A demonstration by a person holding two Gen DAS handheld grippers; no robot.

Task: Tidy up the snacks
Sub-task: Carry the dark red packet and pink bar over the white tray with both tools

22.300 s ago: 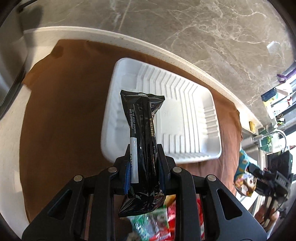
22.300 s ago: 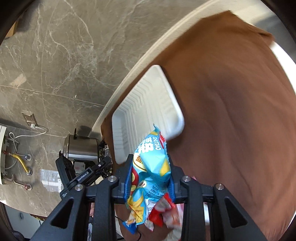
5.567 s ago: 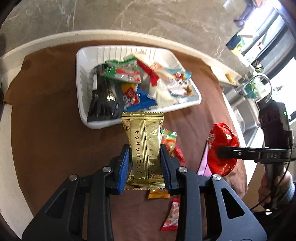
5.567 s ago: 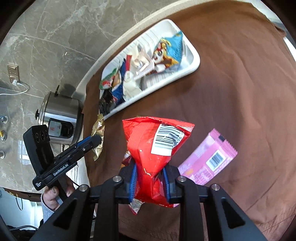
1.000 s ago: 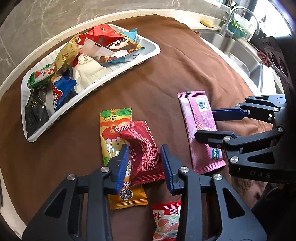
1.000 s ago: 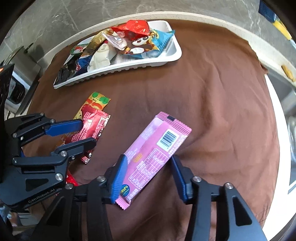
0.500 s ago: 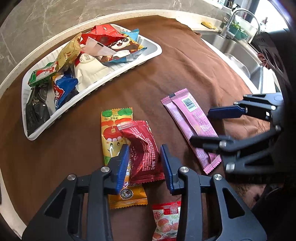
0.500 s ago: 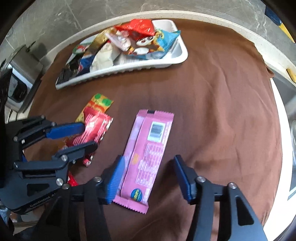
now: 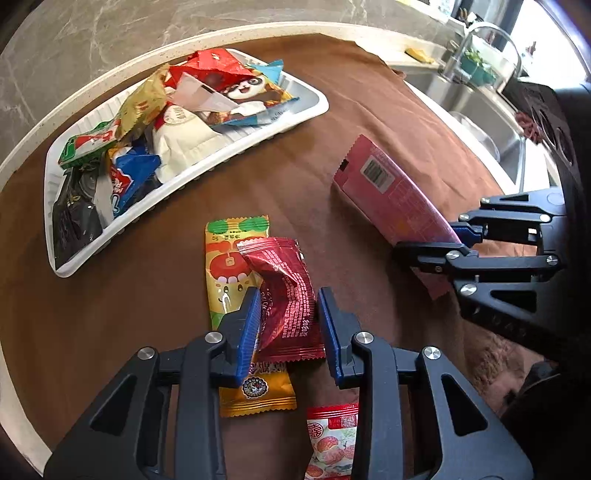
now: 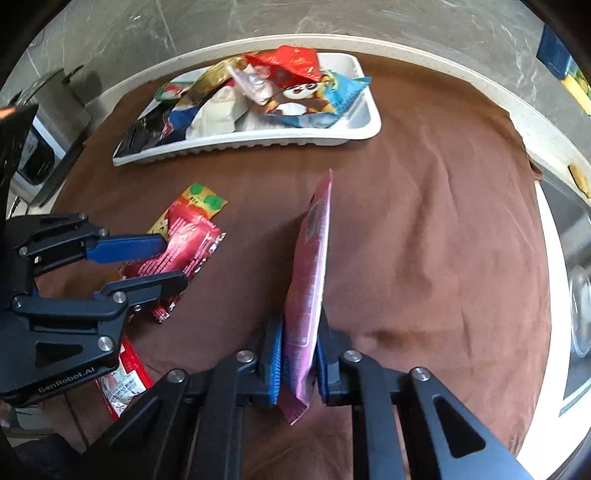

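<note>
Two grips could fail me: my right gripper [image 10: 298,363] has its jaws clamped on the pink packet's [image 10: 308,280] very end, so it may swing loose; my left gripper [image 9: 286,325] pinches the crinkly dark red packet [image 9: 286,291] on the surface, short of the tray [image 9: 317,107].

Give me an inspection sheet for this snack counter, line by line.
Surface: brown cloth over a pale counter.
Job's things: white tray piled with snacks; pink packet, dark red packet, orange packet and small red packet still outside it.
Clutter: nothing seen.
Grippers: right gripper shut on the pink packet; left gripper shut on the dark red packet.
Cables: nothing seen.
Surroundings: marble wall, sink with tap, steel appliance.
</note>
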